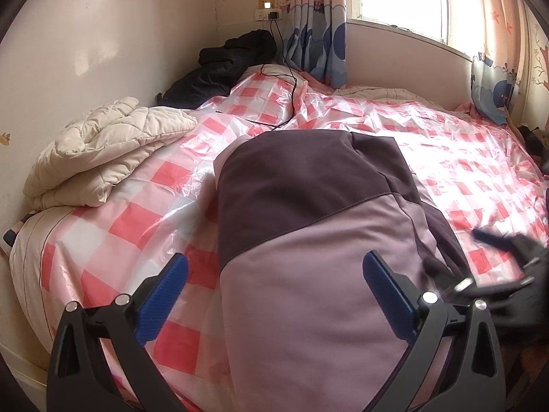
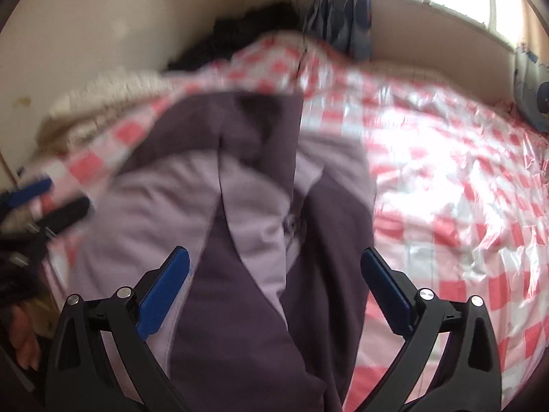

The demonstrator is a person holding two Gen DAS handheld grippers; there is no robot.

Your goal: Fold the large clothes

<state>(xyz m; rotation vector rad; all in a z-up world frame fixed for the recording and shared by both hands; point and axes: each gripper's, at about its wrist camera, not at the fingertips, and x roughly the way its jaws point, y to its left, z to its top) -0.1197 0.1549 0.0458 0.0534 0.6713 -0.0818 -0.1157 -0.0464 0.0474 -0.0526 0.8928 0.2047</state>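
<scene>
A large two-tone jacket [image 1: 308, 240], dark purple on top and lilac below, lies folded into a long strip on the bed's pink checked plastic sheet [image 1: 113, 226]. My left gripper [image 1: 274, 264] hangs open just above its near end, blue pads wide apart, nothing between them. The right wrist view is blurred by motion. There the jacket [image 2: 240, 206] shows its sleeves laid over the body, and my right gripper [image 2: 274, 261] is open above it. The right gripper appears as a dark blur [image 1: 507, 267] at the right edge of the left view.
A cream quilted blanket [image 1: 103, 158] is piled at the bed's left side by the wall. A black garment [image 1: 223, 68] lies in the far corner, with a charger cable [image 1: 291, 89] trailing over the sheet. Curtains [image 1: 319, 34] and a window are behind.
</scene>
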